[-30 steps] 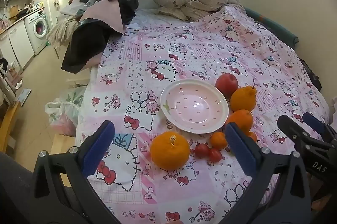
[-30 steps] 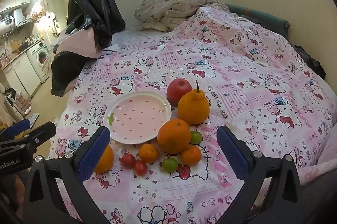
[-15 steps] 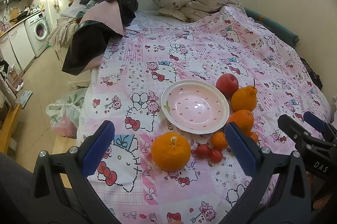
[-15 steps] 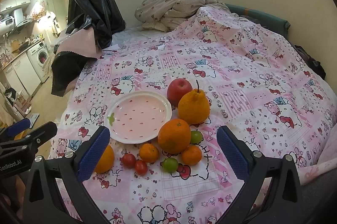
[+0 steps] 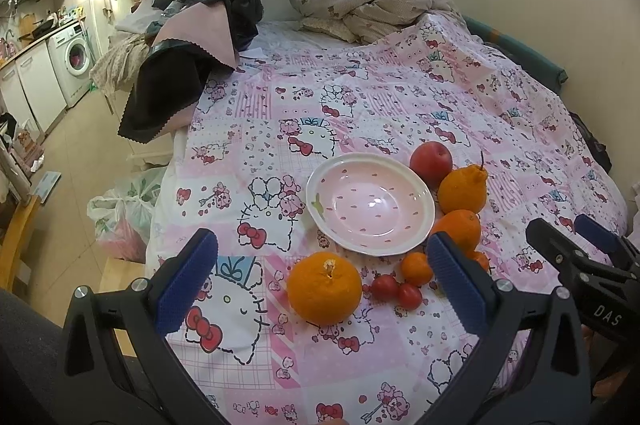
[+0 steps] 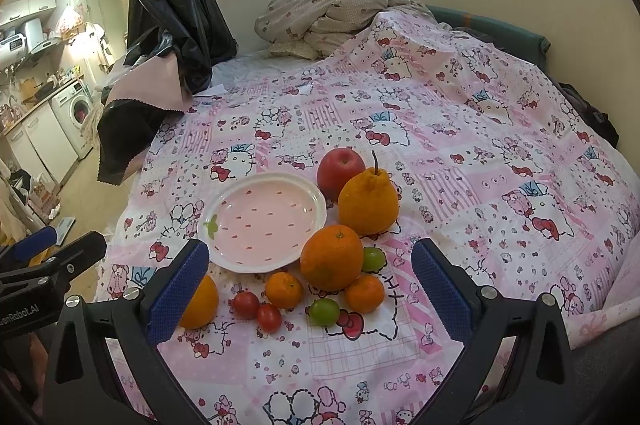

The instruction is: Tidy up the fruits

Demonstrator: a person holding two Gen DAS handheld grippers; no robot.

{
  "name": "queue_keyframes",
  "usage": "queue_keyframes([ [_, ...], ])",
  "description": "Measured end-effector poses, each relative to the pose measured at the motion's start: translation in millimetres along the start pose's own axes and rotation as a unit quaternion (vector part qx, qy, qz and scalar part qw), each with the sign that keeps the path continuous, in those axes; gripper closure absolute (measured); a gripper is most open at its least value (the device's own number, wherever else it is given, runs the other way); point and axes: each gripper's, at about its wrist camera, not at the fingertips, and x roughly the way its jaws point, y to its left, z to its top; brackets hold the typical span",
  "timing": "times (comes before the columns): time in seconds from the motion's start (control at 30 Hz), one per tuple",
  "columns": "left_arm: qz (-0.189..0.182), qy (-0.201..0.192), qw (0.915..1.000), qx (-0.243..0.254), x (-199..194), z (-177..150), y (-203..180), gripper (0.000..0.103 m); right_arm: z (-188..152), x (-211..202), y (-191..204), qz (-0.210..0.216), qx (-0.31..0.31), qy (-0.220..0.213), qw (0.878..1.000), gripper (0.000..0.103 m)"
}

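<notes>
Both grippers, left [image 5: 322, 281] and right [image 6: 310, 279], hover spread wide and empty above fruit ringing a bare plate [image 6: 264, 223]; best centre the left one's jaws around the big orange [image 5: 324, 288] before squeezing.

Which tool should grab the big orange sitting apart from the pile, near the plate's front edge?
Left, probably. In the left wrist view the big orange lies between the open left tool fingers. In the right wrist view a right tool finger half hides it. The plate holds nothing.
</notes>
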Motion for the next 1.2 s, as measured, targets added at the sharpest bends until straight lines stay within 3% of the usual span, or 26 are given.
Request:
queue_keyframes([
  [1.2,0.002,-0.003,1.0,0.002,-1.9,1.0,-0.7,0.0,-0.4,-1.2,0.7,0.001,0.004,-0.001,1.0,0.0],
])
